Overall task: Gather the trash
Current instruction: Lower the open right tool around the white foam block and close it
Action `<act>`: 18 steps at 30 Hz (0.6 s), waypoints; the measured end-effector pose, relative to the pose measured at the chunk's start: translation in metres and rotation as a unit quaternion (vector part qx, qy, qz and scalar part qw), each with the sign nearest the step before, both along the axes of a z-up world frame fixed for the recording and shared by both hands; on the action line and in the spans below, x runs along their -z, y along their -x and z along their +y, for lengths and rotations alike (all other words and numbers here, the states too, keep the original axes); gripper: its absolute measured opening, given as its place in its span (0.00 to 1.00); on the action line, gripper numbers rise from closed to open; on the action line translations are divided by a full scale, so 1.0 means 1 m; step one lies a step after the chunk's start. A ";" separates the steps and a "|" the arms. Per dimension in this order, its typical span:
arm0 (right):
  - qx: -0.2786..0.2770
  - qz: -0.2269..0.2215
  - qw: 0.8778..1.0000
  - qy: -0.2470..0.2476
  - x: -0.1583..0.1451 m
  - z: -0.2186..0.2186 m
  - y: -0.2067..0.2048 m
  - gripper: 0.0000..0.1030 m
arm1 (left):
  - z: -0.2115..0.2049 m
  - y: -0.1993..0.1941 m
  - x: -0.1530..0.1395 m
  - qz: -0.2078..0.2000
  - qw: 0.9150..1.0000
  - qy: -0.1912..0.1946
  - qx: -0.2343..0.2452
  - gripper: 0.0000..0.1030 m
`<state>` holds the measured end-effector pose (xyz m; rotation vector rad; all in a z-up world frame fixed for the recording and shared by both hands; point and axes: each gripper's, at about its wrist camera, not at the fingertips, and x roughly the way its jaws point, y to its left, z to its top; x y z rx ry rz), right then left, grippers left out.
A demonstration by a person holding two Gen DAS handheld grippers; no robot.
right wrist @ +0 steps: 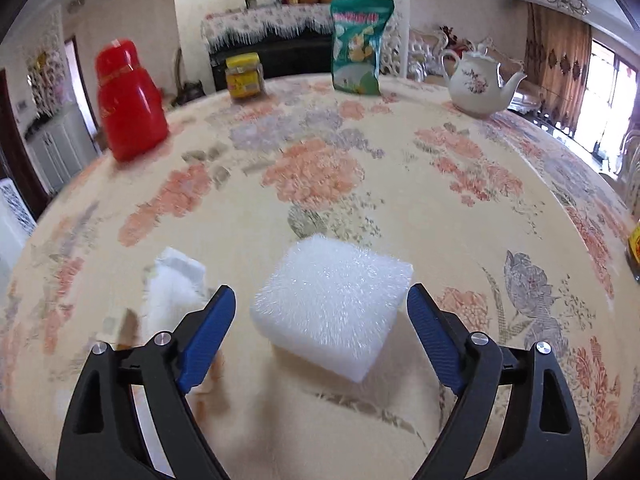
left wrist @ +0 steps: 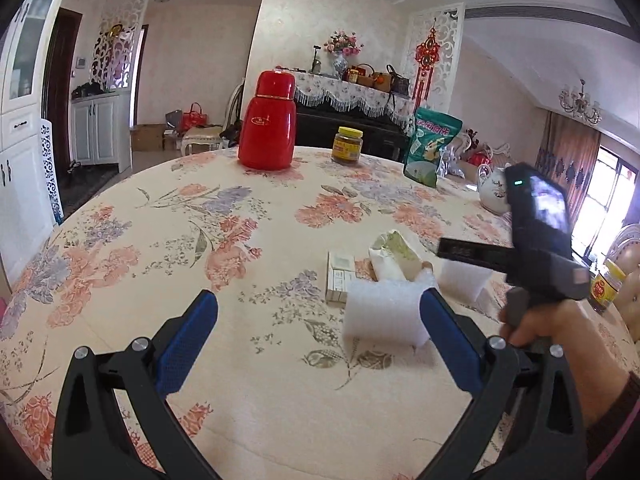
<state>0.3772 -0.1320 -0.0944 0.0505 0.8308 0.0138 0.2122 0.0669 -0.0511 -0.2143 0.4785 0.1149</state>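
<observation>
The right gripper (right wrist: pixel 322 312) stands wide, a white foam block (right wrist: pixel 332 312) lying on the table (right wrist: pixel 440 208) between its pads, untouched. The left gripper (left wrist: pixel 320 320) is wide and empty. On the far side stands a green bag (right wrist: pixel 360 46); its writing is unreadable.

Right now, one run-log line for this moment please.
left gripper: open, empty | right gripper: open around foam block, no contact | foam block: on table
</observation>
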 end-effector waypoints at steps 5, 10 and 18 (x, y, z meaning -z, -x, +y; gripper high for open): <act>0.000 0.017 1.000 -0.017 0.015 -0.008 0.004 0.66 | -0.001 -0.002 0.001 0.003 1.000 0.001 0.005 0.95; -0.031 -0.003 0.999 -0.035 0.006 -0.020 0.047 0.65 | -0.003 -0.004 0.002 0.008 1.000 0.000 0.011 0.95; -0.056 -0.018 0.996 -0.060 -0.009 -0.041 0.124 0.65 | -0.007 -0.001 0.003 0.009 1.000 -0.010 0.016 0.95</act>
